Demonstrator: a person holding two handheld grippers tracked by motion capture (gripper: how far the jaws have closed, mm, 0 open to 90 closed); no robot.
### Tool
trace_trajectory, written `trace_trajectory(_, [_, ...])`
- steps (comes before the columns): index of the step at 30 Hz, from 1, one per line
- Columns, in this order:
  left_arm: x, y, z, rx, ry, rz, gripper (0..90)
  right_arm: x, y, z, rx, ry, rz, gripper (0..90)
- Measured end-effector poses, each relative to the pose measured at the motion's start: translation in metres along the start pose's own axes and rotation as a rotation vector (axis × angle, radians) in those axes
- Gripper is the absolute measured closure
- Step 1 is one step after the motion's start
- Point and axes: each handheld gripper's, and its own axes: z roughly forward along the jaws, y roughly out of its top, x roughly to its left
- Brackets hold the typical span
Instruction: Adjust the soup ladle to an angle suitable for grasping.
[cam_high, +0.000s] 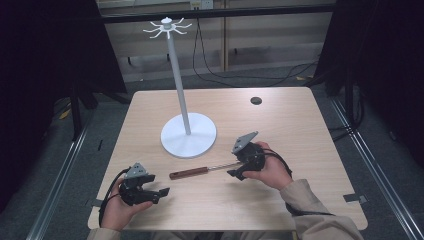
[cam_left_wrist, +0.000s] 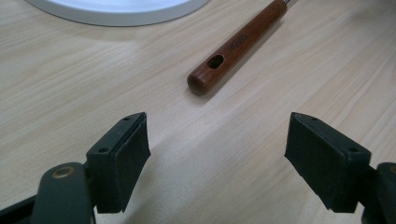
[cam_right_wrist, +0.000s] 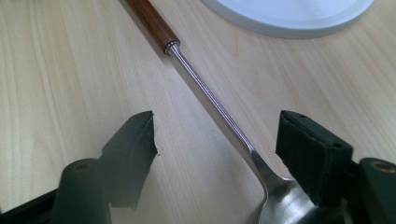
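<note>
The high view looked forward and down from above the person's side onto the pale wooden table (cam_high: 280, 125), taking in its whole top. The left gripper view sat low and close, looking along its two black jaws; ahead of them lay the brown wooden handle (cam_left_wrist: 236, 44) of a steel utensil and the white round stand base (cam_left_wrist: 116, 7). The right gripper view, equally close, shared both, the utensil's ribbed steel shaft (cam_right_wrist: 210, 102) running between its jaws.

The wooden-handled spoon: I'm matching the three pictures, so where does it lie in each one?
High view: the spoon lies on the table below the white stand base, its bowl end at the right claw.
Left gripper view: the wooden handle end, upper middle.
Right gripper view: the metal shaft runs diagonally between the open jaws.
Shared landmark: the white stand base.
</note>
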Motion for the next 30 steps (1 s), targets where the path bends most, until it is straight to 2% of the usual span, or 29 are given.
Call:
trace_trajectory(2, [0.0,-0.001,0.0,0.001,0.007,-0.008,21.6,-0.001,0.004,0.006,0.024,0.011,-0.013,36.1])
trace_trajectory(3, [0.0,-0.001,0.0,0.001,0.007,-0.008,21.6,-0.001,0.004,0.006,0.024,0.011,-0.013,36.1])
trace_trajectory(9, [0.002,0.0,0.0,-0.001,0.0,0.0,21.6,-0.001,0.019,0.021,0.112,0.018,-0.086,46.6])
trace_trajectory(10, [0.002,0.001,0.0,0.0,0.004,0.009,21.7,-0.002,0.021,0.024,0.137,0.017,-0.104,48.1])
trace_trajectory(11, [0.001,0.001,0.001,-0.008,0.0,-0.001,21.8,-0.003,0.024,0.028,0.174,0.019,-0.126,51.8])
trace_trajectory(13, [0.001,0.001,0.001,-0.005,0.004,0.003,21.8,-0.004,0.025,0.034,0.212,0.015,-0.138,54.4])
trace_trajectory(15, [0.001,0.002,0.001,-0.006,0.004,0.001,21.8,-0.005,0.026,0.036,0.223,0.024,-0.14,56.1])
trace_trajectory(16, [0.001,0.002,0.001,-0.008,0.007,0.004,21.9,-0.006,0.026,0.039,0.228,0.031,-0.156,57.3])
trace_trajectory(17, [0.001,0.002,0.001,-0.002,0.003,0.007,21.9,-0.005,0.027,0.043,0.247,0.048,-0.159,59.6])
trace_trajectory(20, [0.002,0.003,0.001,-0.007,-0.005,0.004,21.9,-0.006,0.029,0.045,0.259,0.053,-0.147,63.3])
trace_trajectory(21, [0.001,0.003,0.002,-0.015,-0.003,0.0,21.9,-0.009,0.03,0.046,0.263,0.086,-0.129,70.5])
trace_trajectory(22, [0.002,0.003,0.002,-0.017,-0.004,0.001,21.9,-0.009,0.03,0.046,0.263,0.086,-0.129,70.5])
trace_trajectory(23, [0.001,0.003,0.002,-0.02,-0.004,-0.002,21.9,-0.01,0.03,0.047,0.268,0.114,-0.095,73.7])
trace_trajectory(24, [0.001,0.003,0.002,-0.02,-0.004,-0.002,21.9,-0.011,0.03,0.047,0.265,0.124,-0.117,75.1])
trace_trajectory(26, [0.001,0.004,0.002,-0.019,-0.007,0.003,21.9,-0.01,0.031,0.047,0.273,0.136,-0.11,77.6])
trace_trajectory(27, [0.001,0.004,0.002,-0.019,-0.002,0.005,21.9,-0.009,0.032,0.047,0.291,0.174,-0.111,85.0])
trace_trajectory(28, [0.001,0.004,0.001,-0.017,-0.008,0.007,21.9,-0.009,0.032,0.047,0.291,0.174,-0.111,85.0])
trace_trajectory(29, [0.001,0.005,0.001,-0.016,-0.008,0.01,21.9,-0.008,0.031,0.046,0.294,0.178,-0.081,85.6])
trace_trajectory(30, [0.001,0.005,0.001,-0.017,-0.007,0.009,21.9,-0.008,0.031,0.046,0.294,0.182,-0.096,85.9])
